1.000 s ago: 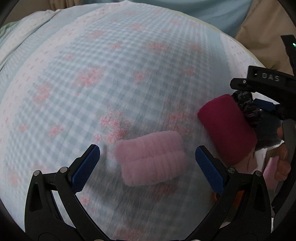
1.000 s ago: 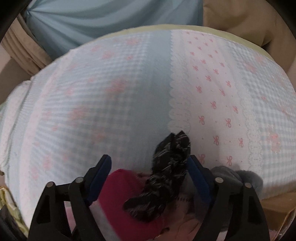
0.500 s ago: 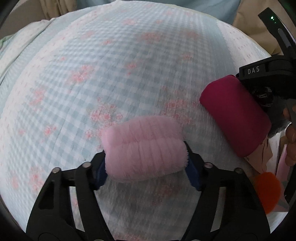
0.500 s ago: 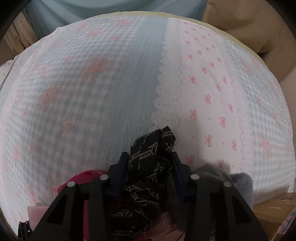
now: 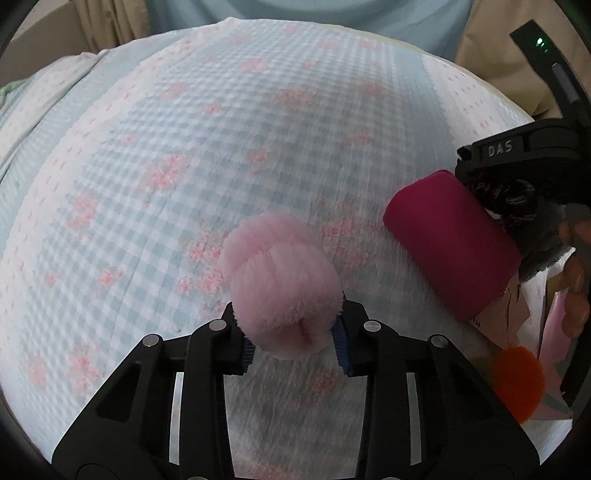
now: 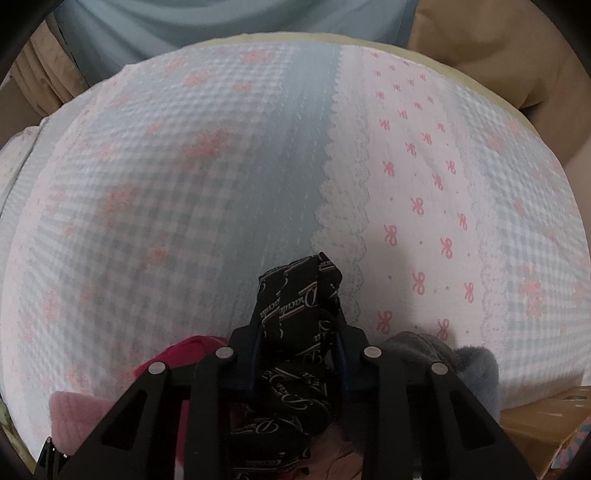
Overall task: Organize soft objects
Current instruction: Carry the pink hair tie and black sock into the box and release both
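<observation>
My left gripper (image 5: 293, 341) is shut on a fluffy pink rolled cloth (image 5: 280, 284) and holds it over the checked bed cover (image 5: 166, 166). A dark red rolled cloth (image 5: 450, 243) lies to its right, next to the right gripper's black body (image 5: 517, 151). My right gripper (image 6: 299, 350) is shut on a black cloth with white lettering (image 6: 295, 310), which sticks out between the fingers. In the right wrist view the dark red cloth (image 6: 184, 350) lies at lower left and a grey fuzzy cloth (image 6: 443, 354) at lower right.
An orange fuzzy item (image 5: 517, 384) and pink-printed packaging (image 5: 546, 314) lie at the bed's right edge. A cardboard box edge (image 6: 543, 417) shows at lower right. Blue and tan curtains (image 6: 221, 22) hang beyond the bed.
My left gripper closed on the pink cloth, squeezed it narrower and lifted it. My right gripper closed on the black cloth and holds it.
</observation>
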Demonstrator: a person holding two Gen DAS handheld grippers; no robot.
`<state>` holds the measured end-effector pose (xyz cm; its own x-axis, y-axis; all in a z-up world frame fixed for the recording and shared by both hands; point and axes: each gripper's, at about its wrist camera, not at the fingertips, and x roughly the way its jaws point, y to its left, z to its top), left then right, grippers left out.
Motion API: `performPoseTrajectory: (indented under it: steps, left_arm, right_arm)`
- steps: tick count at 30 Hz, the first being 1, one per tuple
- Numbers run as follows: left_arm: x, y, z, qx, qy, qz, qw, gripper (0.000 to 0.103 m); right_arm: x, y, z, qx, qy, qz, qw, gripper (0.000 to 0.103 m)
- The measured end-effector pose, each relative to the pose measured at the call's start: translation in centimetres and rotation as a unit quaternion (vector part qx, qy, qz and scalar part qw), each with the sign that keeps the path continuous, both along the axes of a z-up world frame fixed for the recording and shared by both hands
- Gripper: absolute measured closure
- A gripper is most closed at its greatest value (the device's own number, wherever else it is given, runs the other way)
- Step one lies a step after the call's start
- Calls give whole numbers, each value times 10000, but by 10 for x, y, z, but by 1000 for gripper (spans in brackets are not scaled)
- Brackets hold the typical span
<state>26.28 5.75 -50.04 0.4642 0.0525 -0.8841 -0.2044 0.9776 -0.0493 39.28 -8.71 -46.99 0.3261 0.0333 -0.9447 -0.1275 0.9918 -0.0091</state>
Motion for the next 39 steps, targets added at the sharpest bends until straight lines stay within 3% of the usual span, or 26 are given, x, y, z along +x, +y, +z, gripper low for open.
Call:
performPoseTrajectory:
  steps: [9, 18, 29, 39]
  left_arm:
    - [-2, 11, 37, 0, -235, 83, 9997, 73]
    - [-12, 12, 108, 56, -673, 85, 9977, 73]
    - [-57, -26, 234, 222, -1309, -106, 9911, 73]
    - [-121, -108, 333, 242, -1796, -470, 9823, 73]
  right_arm:
    - [-13, 9, 47, 232, -269, 125, 9993, 74]
    - [-35, 4, 124, 461, -649, 137, 9967, 75]
    - [-109, -29, 249, 840, -1212, 134, 9890, 75]
    - [-206, -118, 344, 999, -1731, 24, 9798, 74]
